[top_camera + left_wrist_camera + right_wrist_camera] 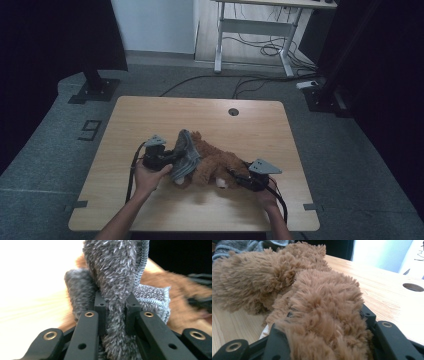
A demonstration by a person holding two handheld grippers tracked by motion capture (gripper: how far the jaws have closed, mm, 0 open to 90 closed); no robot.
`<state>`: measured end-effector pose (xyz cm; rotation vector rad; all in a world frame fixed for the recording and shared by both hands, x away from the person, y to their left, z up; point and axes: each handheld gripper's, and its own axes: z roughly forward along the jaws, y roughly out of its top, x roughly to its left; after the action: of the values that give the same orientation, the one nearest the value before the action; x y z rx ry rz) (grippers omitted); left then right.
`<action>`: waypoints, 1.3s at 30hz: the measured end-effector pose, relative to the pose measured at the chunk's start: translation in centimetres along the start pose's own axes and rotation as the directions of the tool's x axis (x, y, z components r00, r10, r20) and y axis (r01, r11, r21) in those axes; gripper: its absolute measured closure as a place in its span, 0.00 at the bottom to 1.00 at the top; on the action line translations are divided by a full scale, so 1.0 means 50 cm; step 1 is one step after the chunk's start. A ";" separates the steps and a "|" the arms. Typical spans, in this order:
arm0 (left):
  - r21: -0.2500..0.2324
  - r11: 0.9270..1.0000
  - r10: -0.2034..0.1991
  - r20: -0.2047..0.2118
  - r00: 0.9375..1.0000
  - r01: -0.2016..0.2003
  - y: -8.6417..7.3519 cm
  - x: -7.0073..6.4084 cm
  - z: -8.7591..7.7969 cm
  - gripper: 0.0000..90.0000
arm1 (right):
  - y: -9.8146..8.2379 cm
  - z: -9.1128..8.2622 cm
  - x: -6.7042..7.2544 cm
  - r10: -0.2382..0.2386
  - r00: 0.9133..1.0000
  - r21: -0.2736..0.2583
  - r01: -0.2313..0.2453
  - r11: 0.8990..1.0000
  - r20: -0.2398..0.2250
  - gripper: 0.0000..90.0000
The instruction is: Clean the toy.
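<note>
Brown plush toy lies mid-table on the wooden table, a grey fuzzy garment draped over its left end. Left gripper is clamped on a fold of the grey garment, jaws pinching the fabric tight in the left gripper view. Right gripper is clenched on a furry limb of the plush toy, fur bulging between the jaws. Step looks like working the garment along the toy: best to keep the right grip as an anchor, pull the grey fabric along the toy's body rather than upward, and keep the pinch near the stitched hem so the pile doesn't slip. Hard to tell: whether the garment is going on or off, which limb the right gripper holds, and the toy's face. A small white patch near the right gripper is unclear. The left gripper view is overexposed on its left side, and the toy there is blurred.
</note>
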<state>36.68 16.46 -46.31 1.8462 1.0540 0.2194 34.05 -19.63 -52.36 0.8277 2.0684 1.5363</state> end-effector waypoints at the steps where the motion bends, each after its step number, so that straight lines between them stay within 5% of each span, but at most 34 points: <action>1: 0.002 1.000 -0.002 -0.015 1.000 0.002 -0.005 0.011 -0.005 0.86 | 0.000 0.000 0.000 0.000 1.000 -0.001 0.000 1.000 -0.002 0.58; 5: 0.013 1.000 -0.027 -0.041 0.999 0.027 -0.026 0.040 -0.011 0.86 | -0.001 0.000 0.002 0.000 1.000 -0.004 0.000 1.000 -0.007 0.58; 8: 0.021 1.000 0.008 -0.083 0.996 -0.006 -0.032 0.042 -0.014 0.86 | -0.003 0.001 0.006 0.001 1.000 -0.010 -0.001 1.000 -0.010 0.58; 12: 0.038 0.999 0.001 -0.114 0.993 0.003 -0.034 0.058 -0.020 0.86 | -0.006 0.000 0.005 0.002 1.000 -0.017 -0.003 1.000 -0.014 0.58; 19: 0.021 0.995 -0.098 -0.075 0.992 0.100 -0.034 0.079 -0.041 0.86 | -0.006 -0.002 0.003 0.016 1.000 -0.010 -0.016 1.000 -0.020 0.58; 23: -0.024 0.999 -0.041 -0.011 0.999 0.041 0.024 0.020 -0.049 0.86 | -0.008 -0.002 -0.002 0.032 0.999 -0.014 -0.032 0.999 -0.023 0.58; 27: -0.033 0.999 0.044 0.047 0.998 -0.043 0.085 -0.058 -0.020 0.86 | -0.008 -0.002 -0.002 0.034 0.999 -0.012 -0.034 0.999 -0.022 0.58; 34: 0.065 0.984 0.154 0.180 0.972 -0.168 0.121 -0.203 0.101 0.86 | -0.007 -0.003 -0.001 0.042 0.999 -0.008 -0.042 0.999 -0.021 0.58; 37: 0.133 0.965 0.198 0.202 0.959 -0.227 0.102 -0.252 0.165 0.86 | -0.007 -0.004 -0.001 0.040 0.999 -0.007 -0.040 0.999 -0.018 0.58; 39: 0.153 0.954 0.228 0.181 0.957 -0.256 0.091 -0.261 0.182 0.86 | -0.007 -0.005 -0.001 0.038 0.999 -0.001 -0.038 0.999 -0.019 0.58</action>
<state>36.33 0.10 -43.70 2.1155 0.7528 0.1211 33.87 -19.91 -52.62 0.8596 2.0764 1.5705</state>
